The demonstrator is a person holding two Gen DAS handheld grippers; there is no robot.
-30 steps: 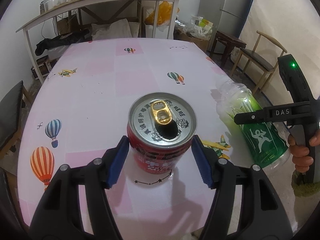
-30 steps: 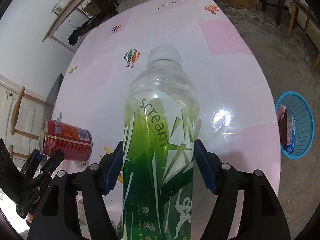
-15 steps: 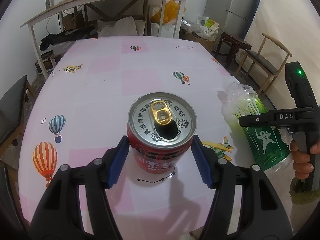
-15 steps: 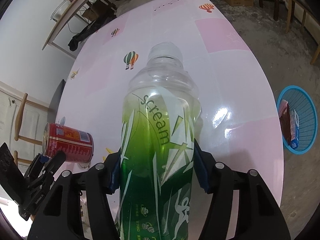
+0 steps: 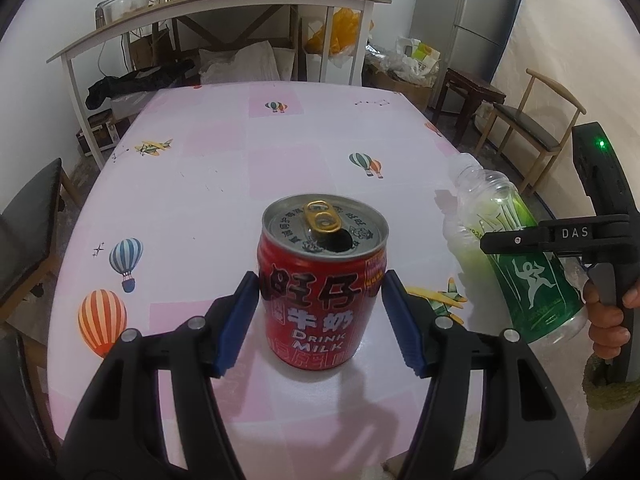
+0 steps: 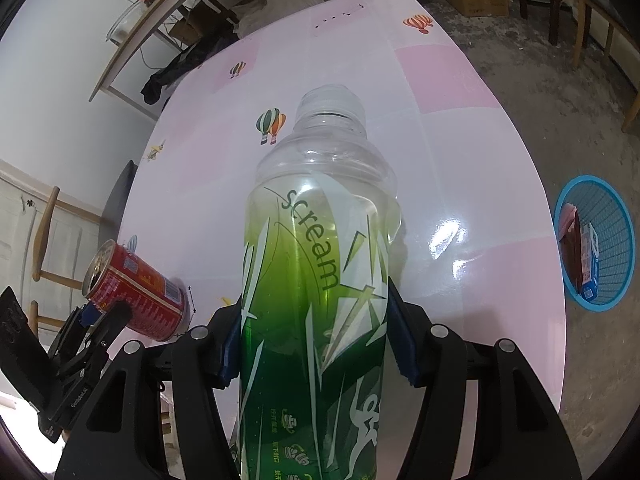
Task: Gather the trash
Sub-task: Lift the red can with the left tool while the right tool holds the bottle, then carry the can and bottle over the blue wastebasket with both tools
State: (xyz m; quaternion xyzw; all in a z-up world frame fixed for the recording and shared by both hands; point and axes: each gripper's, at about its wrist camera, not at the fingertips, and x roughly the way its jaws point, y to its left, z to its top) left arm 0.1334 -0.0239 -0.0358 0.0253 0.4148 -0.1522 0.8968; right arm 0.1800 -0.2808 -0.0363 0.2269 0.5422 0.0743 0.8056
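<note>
A red milk drink can (image 5: 322, 284) with an opened top is held between the blue pads of my left gripper (image 5: 320, 316), lifted above the pink table (image 5: 224, 152). It also shows in the right wrist view (image 6: 138, 290). My right gripper (image 6: 314, 336) is shut on a clear, green-labelled plastic bottle (image 6: 320, 264), uncapped, held up over the table's right side. The bottle also shows in the left wrist view (image 5: 508, 248), gripped by the right gripper (image 5: 560, 236).
A blue basket (image 6: 596, 240) with cartons in it stands on the floor right of the table. Wooden chairs (image 5: 536, 120) stand on the right and a dark chair (image 5: 28, 224) on the left. A cluttered shelf (image 5: 224, 0) stands behind the table.
Both grippers have risen with their loads; the can now shows more of its side. The right gripper's pads have closed in onto the bottle.
</note>
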